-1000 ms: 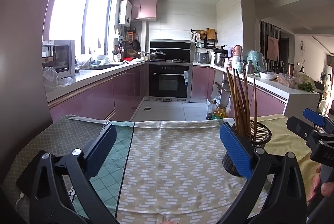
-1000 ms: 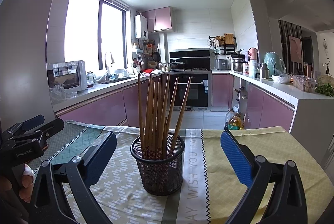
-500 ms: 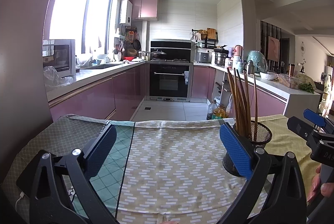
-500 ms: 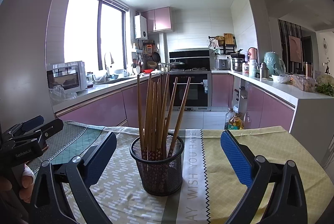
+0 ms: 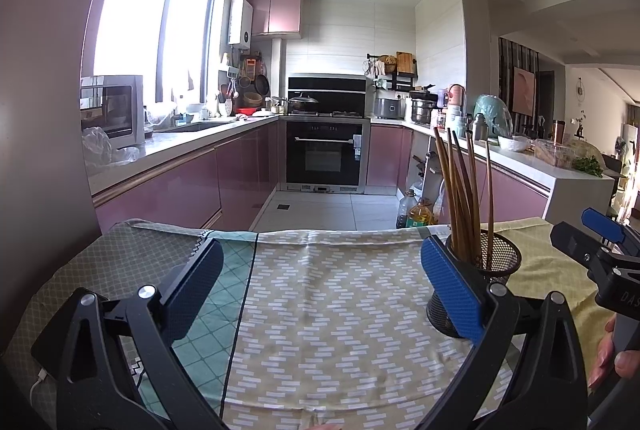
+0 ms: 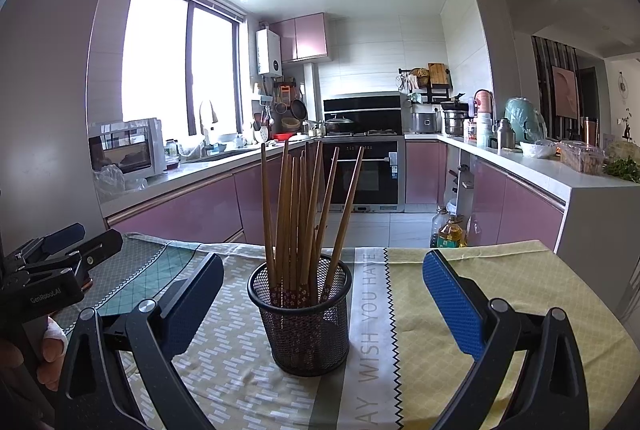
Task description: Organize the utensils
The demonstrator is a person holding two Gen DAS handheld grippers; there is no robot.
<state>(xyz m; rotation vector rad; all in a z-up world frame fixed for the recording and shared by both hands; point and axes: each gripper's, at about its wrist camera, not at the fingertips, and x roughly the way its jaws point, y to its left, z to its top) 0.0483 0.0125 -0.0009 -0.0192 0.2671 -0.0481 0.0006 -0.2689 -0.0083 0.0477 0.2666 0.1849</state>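
Observation:
A black mesh holder (image 6: 306,318) stands on the table, filled with several wooden chopsticks (image 6: 298,213) standing upright. My right gripper (image 6: 322,294) is open and empty, its jaws wide apart on either side of the holder, just in front of it. In the left wrist view the holder (image 5: 480,282) sits at the right, partly behind my right fingertip. My left gripper (image 5: 320,282) is open and empty over the patterned cloth. The right gripper also shows in the left wrist view (image 5: 592,242), and the left gripper in the right wrist view (image 6: 60,250).
The table is covered with a patchwork cloth (image 5: 328,302) in green, beige and yellow (image 6: 500,290). Beyond its far edge is a kitchen with pink cabinets (image 5: 180,185), an oven (image 5: 326,157) and oil bottles (image 6: 450,230) on the floor.

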